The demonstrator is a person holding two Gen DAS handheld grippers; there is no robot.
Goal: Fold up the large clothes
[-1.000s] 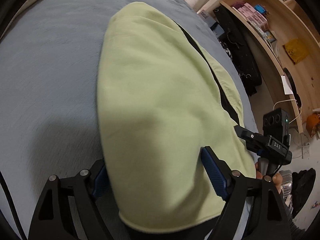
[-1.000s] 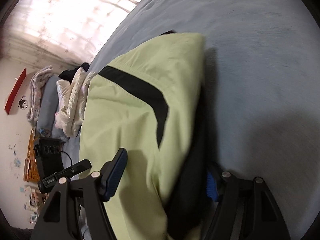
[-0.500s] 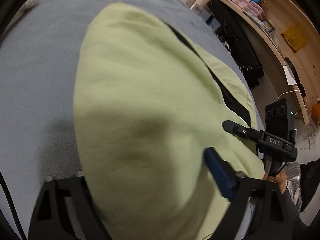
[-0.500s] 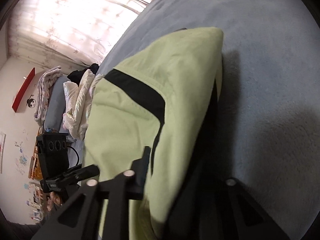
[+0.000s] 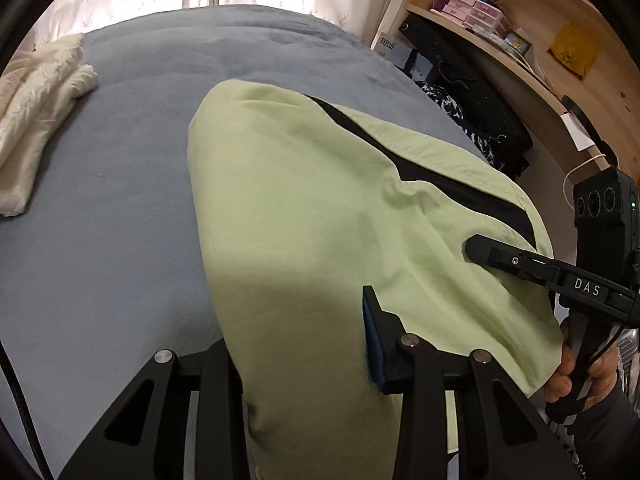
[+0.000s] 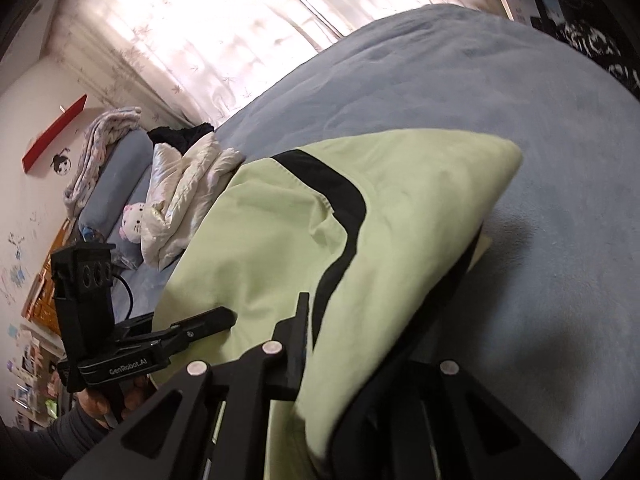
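1. Pale green cloth garment with a black stripe (image 5: 304, 216) lies on the grey-blue bedspread (image 5: 100, 208); its near edge is raised off the bed between both grippers.
2. Left gripper (image 5: 304, 356): jaws closing, green fabric between them and apparently pinched; the left pad is hidden by cloth.
3. Right gripper (image 6: 356, 344): jaws all but together, clamped on the garment's folded edge.
4. Folded cream fleecy cloth (image 5: 36, 120) lies well apart at the bed's far left.
5. A hand (image 5: 576, 368) holds the right gripper's handle.
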